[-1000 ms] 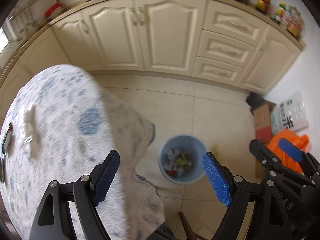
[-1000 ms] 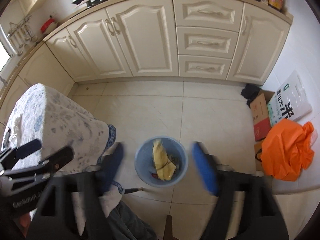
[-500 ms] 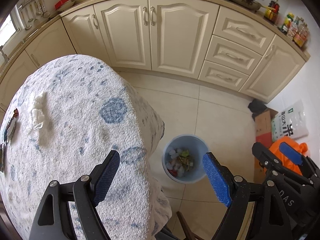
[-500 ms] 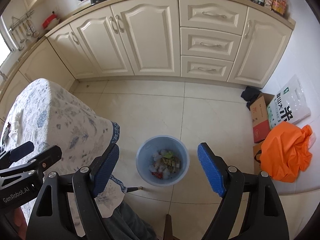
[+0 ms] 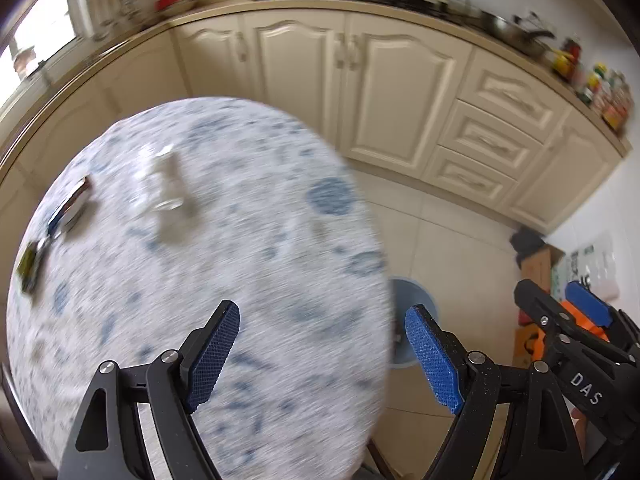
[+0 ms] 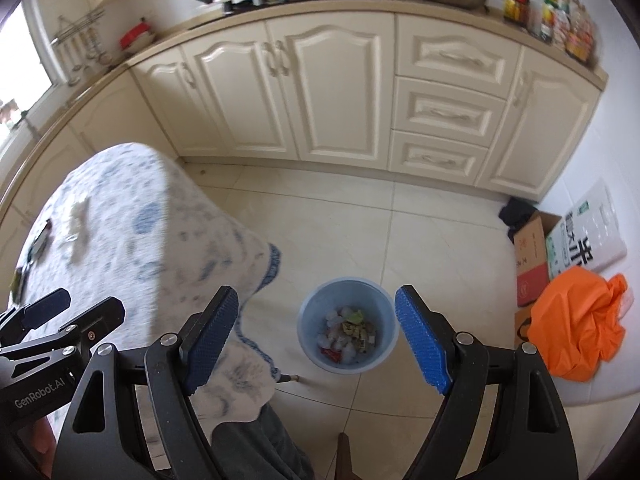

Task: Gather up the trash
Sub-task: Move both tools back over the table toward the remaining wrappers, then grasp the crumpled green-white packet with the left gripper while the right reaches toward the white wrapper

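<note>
Right wrist view: the blue bin (image 6: 347, 324) stands on the tiled floor just right of the table (image 6: 120, 240), with white scraps and wrappers heaped inside it. The right gripper (image 6: 316, 334) hangs above it, fingers spread wide, nothing between them. On the table's blue-flowered cloth, at the far left, lie a blurred white crumpled piece (image 5: 170, 188) and some dark wrappers (image 5: 68, 208) near the edge. The left gripper (image 5: 322, 350) is over the near part of the tabletop, fingers equally wide and empty. Cream cabinets (image 6: 332, 92) run along the far wall. An orange bag (image 6: 580, 328) and a cardboard box (image 6: 530, 256) sit at the right.
</note>
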`<state>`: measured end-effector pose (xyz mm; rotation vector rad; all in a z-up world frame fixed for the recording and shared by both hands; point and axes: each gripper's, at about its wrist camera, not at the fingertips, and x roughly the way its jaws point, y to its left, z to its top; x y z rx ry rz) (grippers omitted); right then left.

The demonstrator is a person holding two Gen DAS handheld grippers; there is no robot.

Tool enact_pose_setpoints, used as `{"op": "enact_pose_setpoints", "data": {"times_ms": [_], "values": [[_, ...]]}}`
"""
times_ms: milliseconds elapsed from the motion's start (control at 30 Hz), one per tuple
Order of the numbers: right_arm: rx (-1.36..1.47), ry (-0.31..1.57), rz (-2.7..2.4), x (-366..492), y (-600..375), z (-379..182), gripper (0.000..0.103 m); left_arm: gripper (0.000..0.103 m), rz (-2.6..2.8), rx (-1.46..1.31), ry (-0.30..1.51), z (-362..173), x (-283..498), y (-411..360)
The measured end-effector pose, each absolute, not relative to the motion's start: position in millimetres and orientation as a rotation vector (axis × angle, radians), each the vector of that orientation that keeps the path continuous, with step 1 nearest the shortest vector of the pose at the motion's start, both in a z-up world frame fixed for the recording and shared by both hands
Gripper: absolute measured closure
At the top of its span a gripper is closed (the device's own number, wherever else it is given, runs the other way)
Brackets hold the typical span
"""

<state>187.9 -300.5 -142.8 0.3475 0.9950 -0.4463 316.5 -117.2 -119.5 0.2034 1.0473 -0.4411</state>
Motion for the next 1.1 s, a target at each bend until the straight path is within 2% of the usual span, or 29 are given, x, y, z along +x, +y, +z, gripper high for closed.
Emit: {"op": "enact_pose_setpoints", "data": {"times_ms": [667, 1100], "values": [[0.162, 0.941, -0.096, 238, -146, -105, 0.02, 0.02, -0.118, -0.015, 0.979, -65, 275, 74], [0.088, 0.965, 0.086, 278, -64, -107, 0.02, 0.02, 0.066, -0.096, 1.001, -62, 285, 160]]}}
